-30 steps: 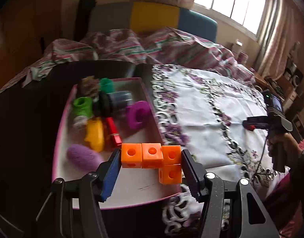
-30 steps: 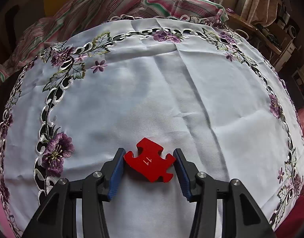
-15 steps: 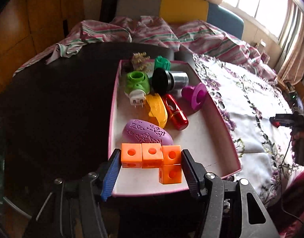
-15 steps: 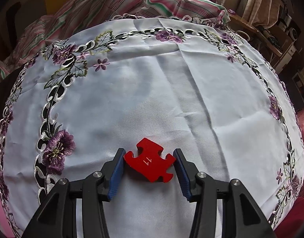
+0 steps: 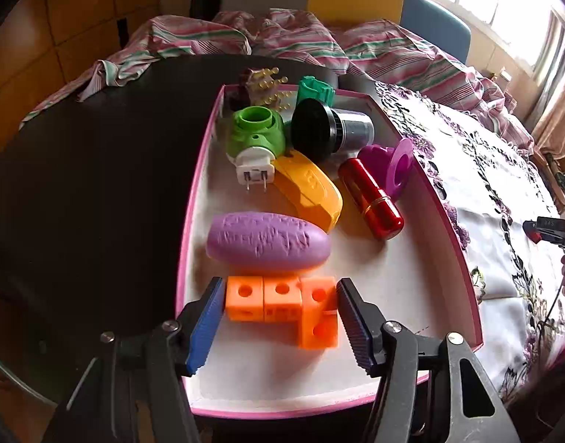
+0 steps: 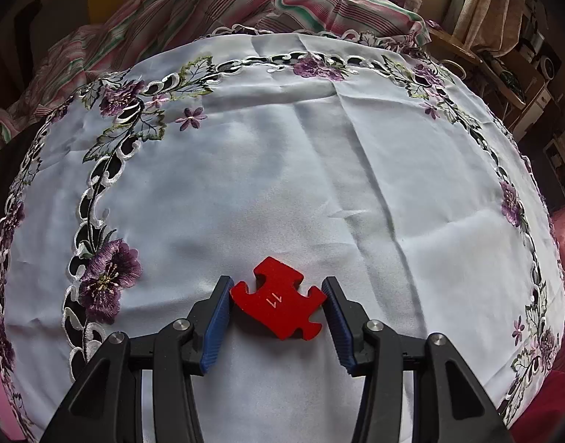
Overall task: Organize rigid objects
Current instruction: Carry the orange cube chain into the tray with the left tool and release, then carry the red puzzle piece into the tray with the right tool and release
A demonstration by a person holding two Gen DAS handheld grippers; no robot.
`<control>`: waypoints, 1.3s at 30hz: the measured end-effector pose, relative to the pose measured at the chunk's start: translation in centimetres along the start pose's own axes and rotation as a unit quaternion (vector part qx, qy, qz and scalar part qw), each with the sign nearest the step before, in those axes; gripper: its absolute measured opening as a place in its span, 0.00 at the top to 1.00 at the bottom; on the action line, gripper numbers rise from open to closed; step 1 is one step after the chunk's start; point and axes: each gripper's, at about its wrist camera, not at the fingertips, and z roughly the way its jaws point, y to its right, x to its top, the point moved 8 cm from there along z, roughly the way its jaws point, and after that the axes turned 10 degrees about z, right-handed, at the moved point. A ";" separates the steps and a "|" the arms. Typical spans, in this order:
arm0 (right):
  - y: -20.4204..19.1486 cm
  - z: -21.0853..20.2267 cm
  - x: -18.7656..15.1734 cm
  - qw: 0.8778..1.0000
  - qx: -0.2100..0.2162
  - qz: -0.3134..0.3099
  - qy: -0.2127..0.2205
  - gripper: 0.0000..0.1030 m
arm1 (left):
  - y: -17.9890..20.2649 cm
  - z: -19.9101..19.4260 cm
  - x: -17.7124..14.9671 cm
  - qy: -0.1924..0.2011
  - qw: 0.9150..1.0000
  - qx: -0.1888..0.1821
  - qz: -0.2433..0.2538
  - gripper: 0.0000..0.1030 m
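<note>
The left gripper (image 5: 280, 312) fingers are opening around the orange block piece (image 5: 288, 308), its long axis spanning finger to finger over the pink tray (image 5: 463, 251), while the right gripper (image 6: 278, 304) fingers clamp the red puzzle piece (image 6: 278, 304).

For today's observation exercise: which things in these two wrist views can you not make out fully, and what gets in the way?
- Left wrist view: the brown piece with yellow pegs at the pink tray's far end is too small and half hidden by the green plug.
- Left wrist view: the right gripper is cut off by the picture's edge.
- Right wrist view: the red puzzle piece's underside is hidden against the white cloth.
</note>
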 end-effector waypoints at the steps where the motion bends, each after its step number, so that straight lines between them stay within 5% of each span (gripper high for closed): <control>1: 0.0 0.0 0.0 1.000 0.000 -0.001 0.000 0.52 | 0.0 -0.2 0.0 0.003 1.000 0.002 0.001 0.37; 19: -0.4 -0.2 0.1 1.000 -0.004 -0.011 0.003 0.52 | -0.9 -5.6 0.6 0.061 0.997 0.030 -0.025 0.32; 39: -2.2 -1.0 -0.4 0.999 0.020 -0.045 -0.001 0.52 | -0.6 -5.6 0.1 0.053 0.998 0.030 -0.028 0.32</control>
